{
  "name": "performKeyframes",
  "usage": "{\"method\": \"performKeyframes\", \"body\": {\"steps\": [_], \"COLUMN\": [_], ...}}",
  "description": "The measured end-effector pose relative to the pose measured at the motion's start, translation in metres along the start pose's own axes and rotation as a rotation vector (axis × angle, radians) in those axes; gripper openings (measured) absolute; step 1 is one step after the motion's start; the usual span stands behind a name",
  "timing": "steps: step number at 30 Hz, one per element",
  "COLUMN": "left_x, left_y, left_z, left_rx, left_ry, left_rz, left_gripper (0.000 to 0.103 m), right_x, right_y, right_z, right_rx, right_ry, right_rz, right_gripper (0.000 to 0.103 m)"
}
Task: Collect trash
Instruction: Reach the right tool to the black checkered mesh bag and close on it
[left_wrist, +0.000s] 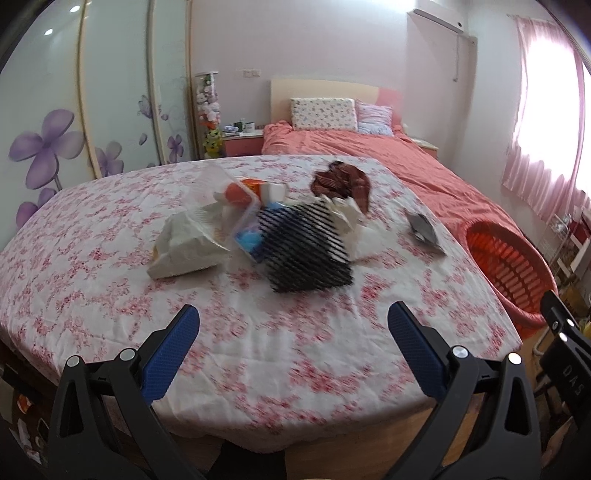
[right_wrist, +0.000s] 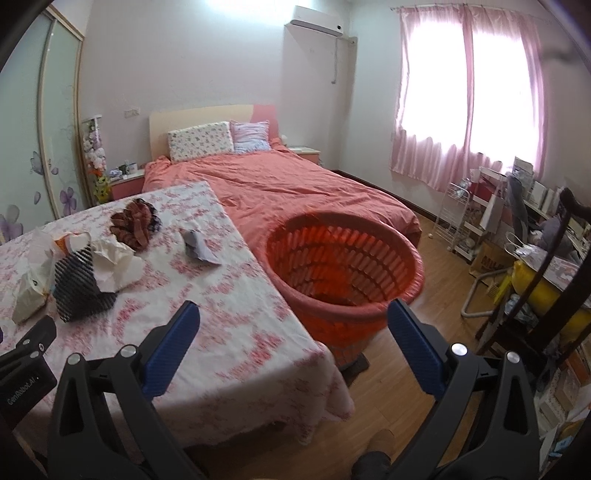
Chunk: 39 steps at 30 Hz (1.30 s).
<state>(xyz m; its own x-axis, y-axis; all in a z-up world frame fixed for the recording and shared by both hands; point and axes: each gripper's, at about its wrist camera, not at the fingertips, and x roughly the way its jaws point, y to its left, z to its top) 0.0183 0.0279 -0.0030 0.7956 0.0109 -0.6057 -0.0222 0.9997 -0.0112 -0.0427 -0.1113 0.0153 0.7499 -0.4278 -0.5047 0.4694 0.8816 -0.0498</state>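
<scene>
left gripper (left_wrist: 293, 325): jaws spread wide, nothing between the blue pads; it is held above the near part of the table (left_wrist: 258, 354), which is covered with a pink floral cloth.

right gripper (right_wrist: 293, 325): jaws likewise spread wide and empty, held above the table's near right corner and the wooden floor (right_wrist: 424, 369).

trash location: a loose pile near the middle of the table.
- white plastic bag (left_wrist: 188, 243), at the left of the pile.
- clear plastic container (left_wrist: 236, 206), touching the bag; contents blurred.
- black foam net (left_wrist: 303, 247), at the front of the pile.
- crumpled white paper (left_wrist: 347, 218), just behind the net.
- brown crumpled wrapper (left_wrist: 341, 182), at the far side of the pile.
- grey wrapper (left_wrist: 423, 229), lying apart, near the table's right edge.

orange basket (right_wrist: 343, 258): upright on the floor, just beside the table's right edge, in front of the bed (right_wrist: 295, 184). inside is a dark patch at the bottom; what it is cannot be told.
</scene>
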Motion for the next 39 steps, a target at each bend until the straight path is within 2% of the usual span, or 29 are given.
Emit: {"method": "performKeyframes", "body": {"steps": [4,11,15,19,20,21,23,28,32,33,34,36,39], "left_x": [0.004,0.018,0.023,0.022,0.023,0.025,0.028,0.031,0.033,0.034,0.036,0.037,0.040], "left_y": [0.026,0.072,0.089,0.102,0.106,0.110,0.118,0.129,0.134,0.134,0.135,0.137,0.139], "left_z": [0.007,0.018,0.022,0.023,0.022,0.023,0.023,0.022,0.023,0.023,0.023,0.023,0.022], "left_rx": [-0.048,-0.124,-0.138,-0.145,-0.148,-0.153,-0.165,-0.167,-0.165,-0.168,-0.171,-0.177,-0.183], "left_ry": [-0.015,0.000,-0.006,-0.030,-0.034,-0.034,-0.022,-0.005,0.004,0.009,0.014,0.022,0.034], "left_rz": [0.013,0.023,0.048,0.101,0.113,0.117,0.118,0.123,0.102,0.095,0.086,0.069,0.059], "left_gripper": [0.101,0.101,0.101,0.101,0.101,0.101,0.101,0.101,0.101,0.101,0.101,0.101,0.101], "right_x": [0.007,0.033,0.046,0.057,0.058,0.062,0.071,0.095,0.104,0.104,0.102,0.097,0.089], "right_y": [0.023,0.065,0.097,0.126,0.131,0.138,0.150,0.167,0.176,0.178,0.178,0.176,0.172], "right_z": [0.006,0.013,0.015,0.012,0.011,0.010,0.009,0.002,-0.003,-0.003,-0.003,-0.001,0.003], "right_rx": [-0.026,-0.020,-0.075,-0.119,-0.129,-0.145,-0.164,-0.164,-0.182,-0.187,-0.192,-0.187,-0.181], "right_ry": [0.002,0.065,0.104,0.135,0.141,0.151,0.183,0.275,0.325,0.325,0.320,0.314,0.296], "right_rz": [0.069,0.257,0.374,0.467,0.483,0.504,0.523,0.568,0.613,0.612,0.616,0.633,0.651], "right_gripper": [0.099,0.099,0.087,0.084,0.079,0.069,0.059,0.050,0.023,0.014,0.009,0.004,0.003]}}
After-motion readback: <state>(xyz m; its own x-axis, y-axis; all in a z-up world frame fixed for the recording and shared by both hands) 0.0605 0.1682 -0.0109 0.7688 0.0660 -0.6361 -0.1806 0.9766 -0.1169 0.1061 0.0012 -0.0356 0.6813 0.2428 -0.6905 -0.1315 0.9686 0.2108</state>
